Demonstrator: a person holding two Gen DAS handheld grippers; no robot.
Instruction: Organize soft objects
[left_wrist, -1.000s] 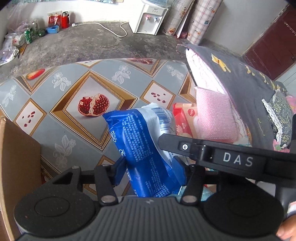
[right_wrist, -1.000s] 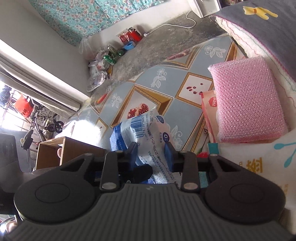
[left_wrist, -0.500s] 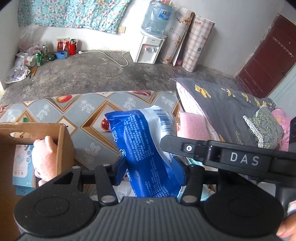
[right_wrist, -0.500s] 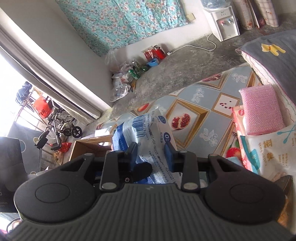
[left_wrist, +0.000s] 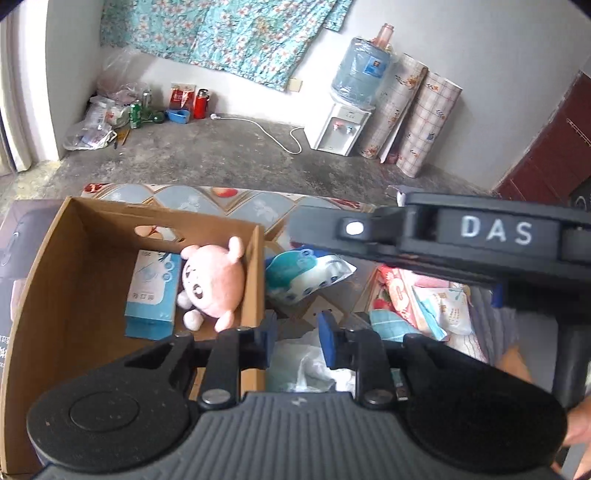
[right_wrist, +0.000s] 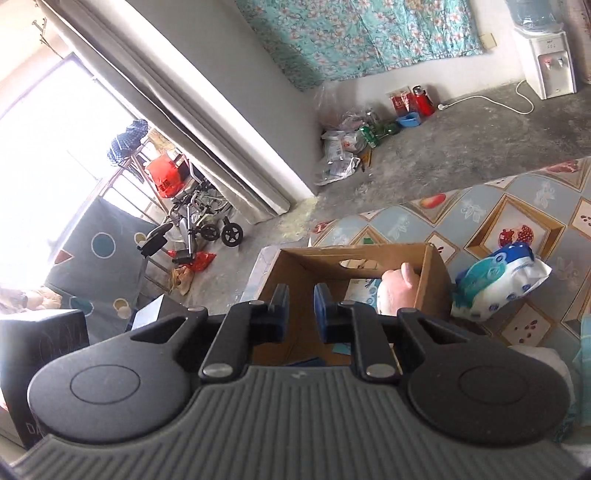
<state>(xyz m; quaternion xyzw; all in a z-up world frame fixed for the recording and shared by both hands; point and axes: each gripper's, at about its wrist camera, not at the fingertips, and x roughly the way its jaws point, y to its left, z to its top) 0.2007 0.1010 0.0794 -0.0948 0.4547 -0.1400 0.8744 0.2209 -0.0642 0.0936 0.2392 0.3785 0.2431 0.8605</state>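
Both grippers empty, jaws narrowed, blue-white soft pack lying on the mat beside the box.

Left gripper (left_wrist: 295, 341): jaws have just been closing, small gap left, nothing between the pads; it sits low centre of its frame, over the box's right wall. Right gripper (right_wrist: 301, 308): jaws also just closing, nearly together, nothing pinched; it points at the cardboard box (right_wrist: 436, 273) mid-frame. Soft pack (left_wrist: 306, 275) rests on the patterned mat (left_wrist: 255, 210), just right of the box wall, centre of the left view; in the right view it shows at right (right_wrist: 498, 282). Inside the box (left_wrist: 55, 266): pink plush toy (left_wrist: 212, 282) touching a light blue carton (left_wrist: 151, 295). More soft packets (left_wrist: 424, 299) are piled lower right of the left view.
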